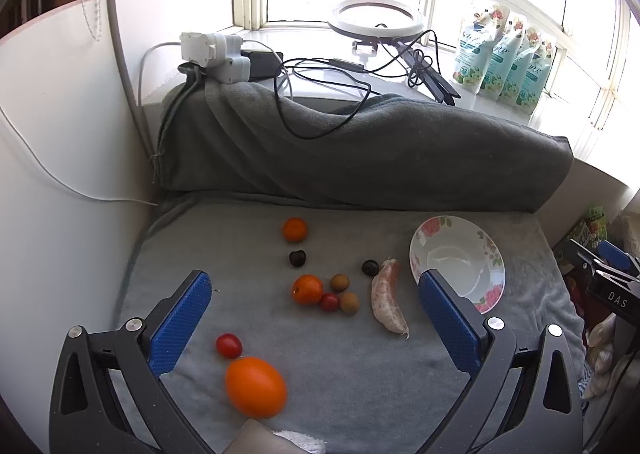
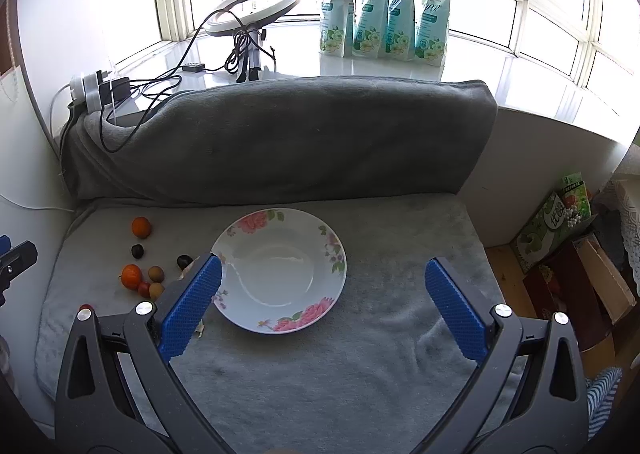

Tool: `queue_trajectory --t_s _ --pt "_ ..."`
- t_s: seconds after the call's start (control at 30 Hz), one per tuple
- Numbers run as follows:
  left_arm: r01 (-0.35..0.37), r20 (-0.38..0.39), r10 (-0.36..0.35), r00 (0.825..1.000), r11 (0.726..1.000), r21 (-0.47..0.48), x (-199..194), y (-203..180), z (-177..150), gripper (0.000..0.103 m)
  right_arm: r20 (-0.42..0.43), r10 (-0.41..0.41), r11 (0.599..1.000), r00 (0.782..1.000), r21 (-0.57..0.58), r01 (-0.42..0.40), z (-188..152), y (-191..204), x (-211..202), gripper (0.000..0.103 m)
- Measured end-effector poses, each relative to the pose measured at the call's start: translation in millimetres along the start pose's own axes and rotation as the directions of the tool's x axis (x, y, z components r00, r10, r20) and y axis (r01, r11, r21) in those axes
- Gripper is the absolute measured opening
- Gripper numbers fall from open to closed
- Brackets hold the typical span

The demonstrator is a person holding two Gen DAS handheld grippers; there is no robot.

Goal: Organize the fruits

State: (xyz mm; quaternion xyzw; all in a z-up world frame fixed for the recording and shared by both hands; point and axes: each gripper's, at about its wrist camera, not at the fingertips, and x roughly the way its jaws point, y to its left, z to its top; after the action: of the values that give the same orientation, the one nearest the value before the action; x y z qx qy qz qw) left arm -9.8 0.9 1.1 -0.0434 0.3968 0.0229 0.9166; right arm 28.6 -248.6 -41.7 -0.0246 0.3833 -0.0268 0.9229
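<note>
The fruits are lying loose on a grey towel (image 1: 360, 374) spread over the table, none of them on the flowered plate (image 1: 496, 254), which is sitting bare at the right of the group. Nearest the left wrist camera, a large orange (image 1: 256, 387) is resting with a cherry tomato (image 1: 229, 345) just beside it. Farther in, a mandarin (image 1: 307, 289) is touching a second cherry tomato (image 1: 329, 301), with two small tan fruits (image 1: 340, 282) close by. A peeled pomelo segment (image 1: 386, 296) is lying between this cluster and the plate, a dark round fruit (image 1: 370, 267) at its top end. Another dark fruit (image 1: 297, 258) and a small tangerine (image 1: 295, 229) are sitting toward the back.

The left hand-held gripper (image 1: 316, 328) is hovering above the towel with its blue pads wide apart, gripping nothing. The right hand-held gripper (image 2: 322, 304) is likewise spread wide with nothing between its pads, its left pad overlapping the plate's rim in the right wrist view.

Behind the towel a rolled dark grey blanket (image 1: 380, 158) is lying along the windowsill, where a ring light (image 1: 376, 20), a tangle of black cables (image 1: 340, 78), a white power strip (image 1: 212, 52) and four floral refill pouches (image 2: 384, 6) are standing
</note>
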Motion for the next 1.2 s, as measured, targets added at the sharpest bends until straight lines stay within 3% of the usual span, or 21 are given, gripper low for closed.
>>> queue_trajectory --t_s 0.9,1.2 --pt "-0.004 -0.012 0.004 1.0 1.0 -0.003 5 1 0 0.103 -0.023 0.021 1.0 1.0 -0.01 -0.021 1 6 7 0.103" --pt "-0.019 -0.025 0.018 1.0 1.0 -0.023 6 9 -6 0.103 -0.056 0.067 0.998 0.996 -0.006 -0.067 -1 9 14 0.103"
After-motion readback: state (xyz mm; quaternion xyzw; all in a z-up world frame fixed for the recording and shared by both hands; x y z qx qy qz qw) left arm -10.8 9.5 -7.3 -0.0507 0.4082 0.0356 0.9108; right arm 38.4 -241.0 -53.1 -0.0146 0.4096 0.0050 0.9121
